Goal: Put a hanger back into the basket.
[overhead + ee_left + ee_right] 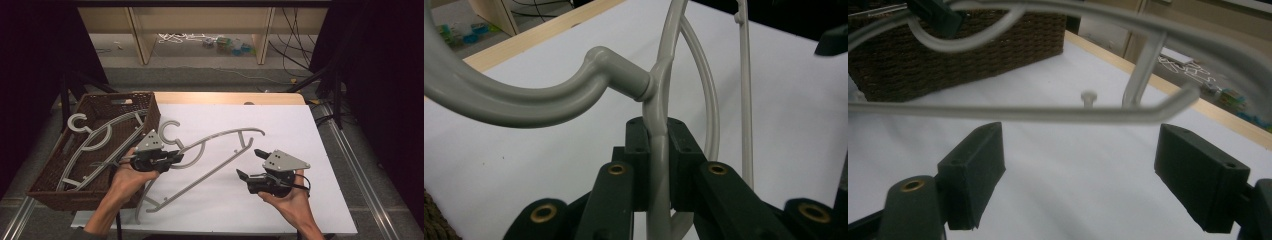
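Observation:
A grey plastic hanger (pixel 210 171) lies slantwise over the white tabletop, its hook toward the basket. My left gripper (pixel 176 157) is shut on it just below the hook's neck. In the left gripper view the pads (pixel 638 150) clamp the thin grey arm (pixel 658 100) under the thick hook joint. My right gripper (pixel 249 162) stands open at the hanger's right end. In the right gripper view the hanger's straight bar (pixel 1023 114) runs just beyond the wide-apart fingertips (pixel 980 150) of the right gripper (pixel 1080 165), with nothing between them.
A brown wicker basket (pixel 75 197) at the table's left holds more grey hangers (pixel 95 140). The white sheet (pixel 280 120) covers the table up to a wooden strip at its far edge. Behind are a wooden shelf frame (pixel 140 40) and floor cables.

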